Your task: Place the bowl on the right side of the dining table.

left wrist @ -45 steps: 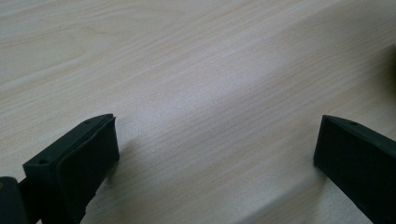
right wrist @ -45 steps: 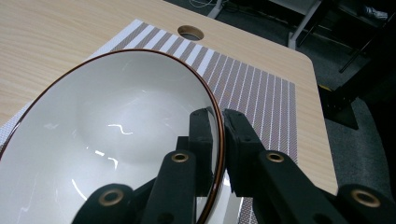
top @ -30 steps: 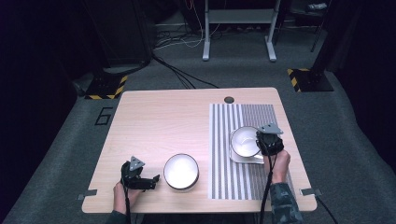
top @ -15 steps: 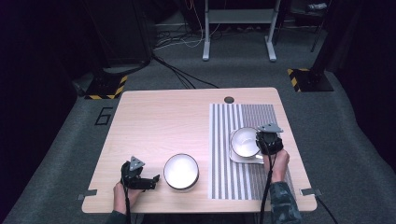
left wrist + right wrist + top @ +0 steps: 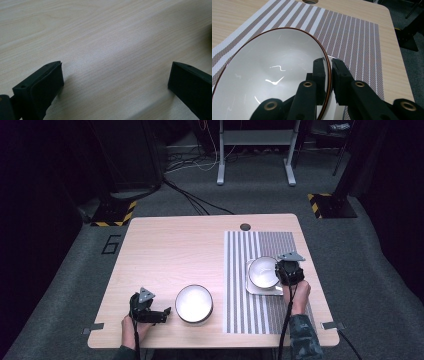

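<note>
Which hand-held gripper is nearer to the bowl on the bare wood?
Left. The left hand-held gripper lies just left of that bowl; the right hand-held gripper grips the other bowl on the striped mat.

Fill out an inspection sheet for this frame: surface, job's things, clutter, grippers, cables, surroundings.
Surface: light wooden table with a striped placemat on its right half.
Job's things: white bowl with a brown rim sitting on a square white plate on the placemat; a second white bowl on bare wood near the front edge.
Clutter: nothing seen.
Grippers: right gripper shut on the rim of the white bowl with a brown rim, one jaw inside and one outside; left gripper open, nothing between its jaws, beside the second white bowl.
Cables: one cable runs along the right forearm; more lie on the floor behind the table.
Surroundings: grey carpet, dark stands, metal frame legs.
</note>
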